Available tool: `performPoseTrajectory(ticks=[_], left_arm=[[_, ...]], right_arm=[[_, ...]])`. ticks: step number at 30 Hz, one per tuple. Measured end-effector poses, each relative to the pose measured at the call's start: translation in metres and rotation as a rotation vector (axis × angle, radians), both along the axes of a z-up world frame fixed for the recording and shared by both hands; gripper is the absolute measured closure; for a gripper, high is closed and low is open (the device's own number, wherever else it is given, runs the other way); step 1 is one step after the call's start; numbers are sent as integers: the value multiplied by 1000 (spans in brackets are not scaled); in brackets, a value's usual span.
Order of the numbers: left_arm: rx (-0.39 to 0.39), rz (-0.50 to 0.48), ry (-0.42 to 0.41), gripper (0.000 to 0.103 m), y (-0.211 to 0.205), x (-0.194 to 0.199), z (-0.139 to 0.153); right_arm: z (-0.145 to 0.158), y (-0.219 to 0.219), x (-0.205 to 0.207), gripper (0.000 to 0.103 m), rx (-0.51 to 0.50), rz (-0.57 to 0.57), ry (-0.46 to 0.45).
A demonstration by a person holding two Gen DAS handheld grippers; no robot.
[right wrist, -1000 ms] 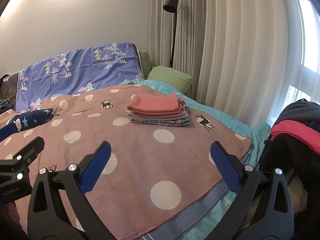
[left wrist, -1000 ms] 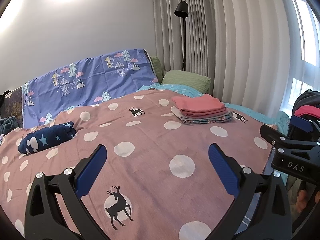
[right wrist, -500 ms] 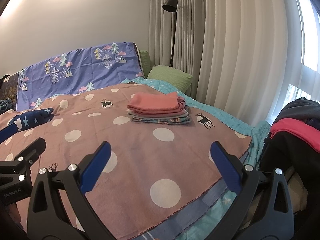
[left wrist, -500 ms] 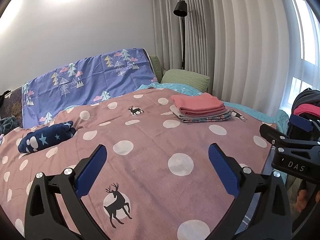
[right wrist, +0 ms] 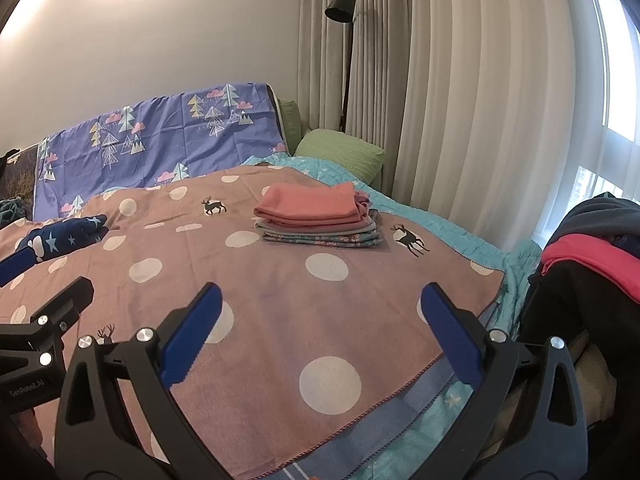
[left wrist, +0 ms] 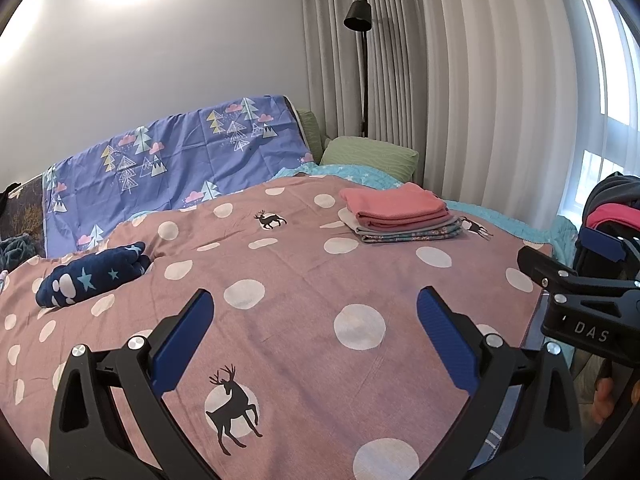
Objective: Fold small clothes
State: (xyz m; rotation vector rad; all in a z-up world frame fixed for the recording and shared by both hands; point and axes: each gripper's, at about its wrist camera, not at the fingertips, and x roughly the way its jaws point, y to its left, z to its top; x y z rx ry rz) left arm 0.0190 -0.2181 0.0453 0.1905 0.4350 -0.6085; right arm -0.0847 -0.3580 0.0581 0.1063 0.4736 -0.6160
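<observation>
Both claws hover over the bed [left wrist: 304, 280], spread wide and holding nothing.
The left claw [left wrist: 312, 344] and right claw [right wrist: 320, 336] fill the lower frame; folded clothes [right wrist: 316, 216] sit mid-frame.

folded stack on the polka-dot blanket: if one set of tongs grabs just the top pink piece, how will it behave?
Probably floppy: the top pink piece is soft folded cloth with rounded fold edges, so it would likely sag and unfold when lifted. Likely light, being thin. Pushing the folded stack sideways may shear its loose layers rather than slide them as one block across the blanket.

2 low bedside views, shared bedspread [left wrist: 304, 280]
</observation>
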Motion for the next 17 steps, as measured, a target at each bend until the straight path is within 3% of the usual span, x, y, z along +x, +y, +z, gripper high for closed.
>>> performPoseTrajectory(ticks=[17], left_arm=[[7, -1, 5, 1, 1, -1, -6]], right_arm=[[-6, 3, 0, 2, 5, 4, 10]])
